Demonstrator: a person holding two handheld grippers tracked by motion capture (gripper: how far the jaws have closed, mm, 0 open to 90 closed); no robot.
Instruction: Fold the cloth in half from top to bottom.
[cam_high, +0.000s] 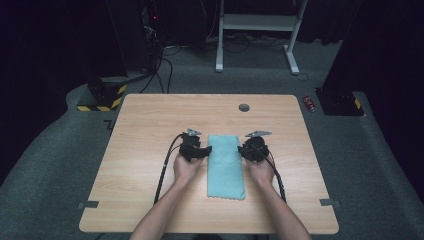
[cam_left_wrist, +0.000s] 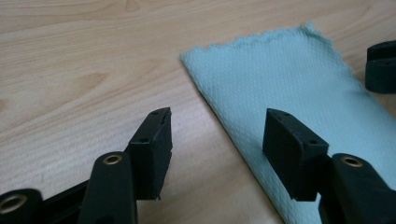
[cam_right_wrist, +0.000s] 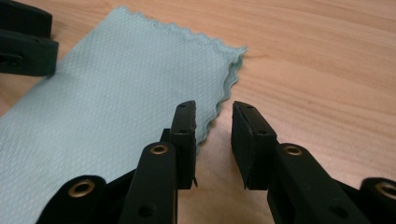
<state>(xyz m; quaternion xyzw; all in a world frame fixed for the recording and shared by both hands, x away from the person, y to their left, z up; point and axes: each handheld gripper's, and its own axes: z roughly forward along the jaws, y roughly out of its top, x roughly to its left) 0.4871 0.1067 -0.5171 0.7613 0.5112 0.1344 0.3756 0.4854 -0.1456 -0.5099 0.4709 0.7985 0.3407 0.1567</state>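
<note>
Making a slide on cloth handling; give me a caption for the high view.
Two hand-held grippers, left gripper and right gripper, flank a folded teal cloth on a wooden table.

A dim lab or recording studio is showing itself here: a bare wooden table (cam_high: 150, 150) is standing on grey carpet (cam_high: 50, 165), with cables (cam_high: 160, 70) trailing to dark equipment, hazard-striped stand bases (cam_high: 102, 97) and a white desk frame (cam_high: 257, 30) sitting behind.
</note>
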